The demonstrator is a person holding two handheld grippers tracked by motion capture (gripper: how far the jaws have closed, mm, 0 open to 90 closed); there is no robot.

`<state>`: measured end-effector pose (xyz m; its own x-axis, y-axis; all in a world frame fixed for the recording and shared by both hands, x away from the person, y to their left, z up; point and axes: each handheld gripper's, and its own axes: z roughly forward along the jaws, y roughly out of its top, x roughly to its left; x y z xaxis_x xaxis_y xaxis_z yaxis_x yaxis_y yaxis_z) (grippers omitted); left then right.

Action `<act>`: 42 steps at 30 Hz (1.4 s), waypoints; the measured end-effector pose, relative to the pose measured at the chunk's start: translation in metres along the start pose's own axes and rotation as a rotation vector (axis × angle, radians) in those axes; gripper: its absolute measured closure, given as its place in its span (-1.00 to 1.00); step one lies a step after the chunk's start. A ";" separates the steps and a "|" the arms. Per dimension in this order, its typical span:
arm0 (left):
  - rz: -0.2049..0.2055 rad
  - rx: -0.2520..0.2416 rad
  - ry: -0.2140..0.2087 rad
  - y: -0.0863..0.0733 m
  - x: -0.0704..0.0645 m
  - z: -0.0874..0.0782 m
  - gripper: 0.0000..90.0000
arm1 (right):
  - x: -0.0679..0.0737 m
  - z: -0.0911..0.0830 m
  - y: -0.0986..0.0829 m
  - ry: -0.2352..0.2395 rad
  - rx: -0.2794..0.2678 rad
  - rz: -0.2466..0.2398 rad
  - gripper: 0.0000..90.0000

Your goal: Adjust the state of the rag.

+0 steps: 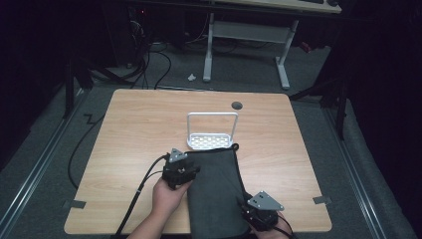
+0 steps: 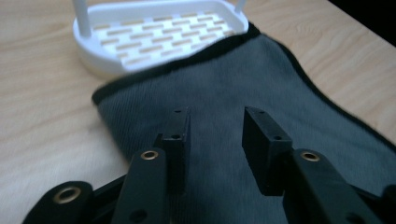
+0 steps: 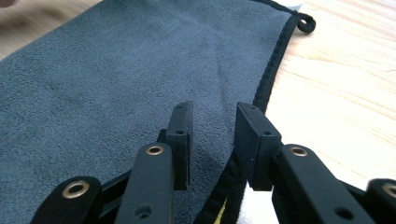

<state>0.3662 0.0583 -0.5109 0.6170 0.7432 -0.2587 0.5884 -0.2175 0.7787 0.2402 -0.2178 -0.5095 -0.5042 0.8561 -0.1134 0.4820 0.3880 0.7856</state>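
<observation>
Both grippers, left (image 2: 215,140) and right (image 3: 212,140), released over unlabelled grey towel (image 1: 216,191) beside white rack (image 1: 211,141).

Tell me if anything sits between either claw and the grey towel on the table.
Nothing visible does. The left claw hangs open right over the grey towel, and the right claw is open over its black-trimmed right edge. The white rack stands beyond the towel's far end, out of the way of both.

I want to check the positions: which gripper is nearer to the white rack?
Left. The left gripper hovers over the grey towel's far left part, just short of the white rack. The right gripper is at the towel's near right edge, farther from the rack.
</observation>
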 end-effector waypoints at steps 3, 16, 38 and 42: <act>0.002 0.008 -0.015 -0.014 -0.003 -0.010 0.47 | 0.000 0.001 -0.001 0.003 0.001 0.003 0.52; 0.087 0.080 -0.007 -0.035 -0.032 -0.016 0.49 | -0.014 0.019 0.009 0.029 0.038 0.034 0.65; 0.123 0.101 0.053 -0.033 -0.002 -0.013 0.73 | -0.037 0.098 0.051 -0.014 0.113 0.036 0.88; 0.122 0.104 0.042 -0.035 -0.001 -0.016 0.73 | -0.035 0.096 0.050 -0.005 0.114 0.032 0.88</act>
<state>0.3370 0.0756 -0.5287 0.6659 0.7328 -0.1399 0.5627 -0.3702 0.7391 0.3512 -0.1960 -0.5250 -0.4836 0.8704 -0.0924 0.5765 0.3962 0.7147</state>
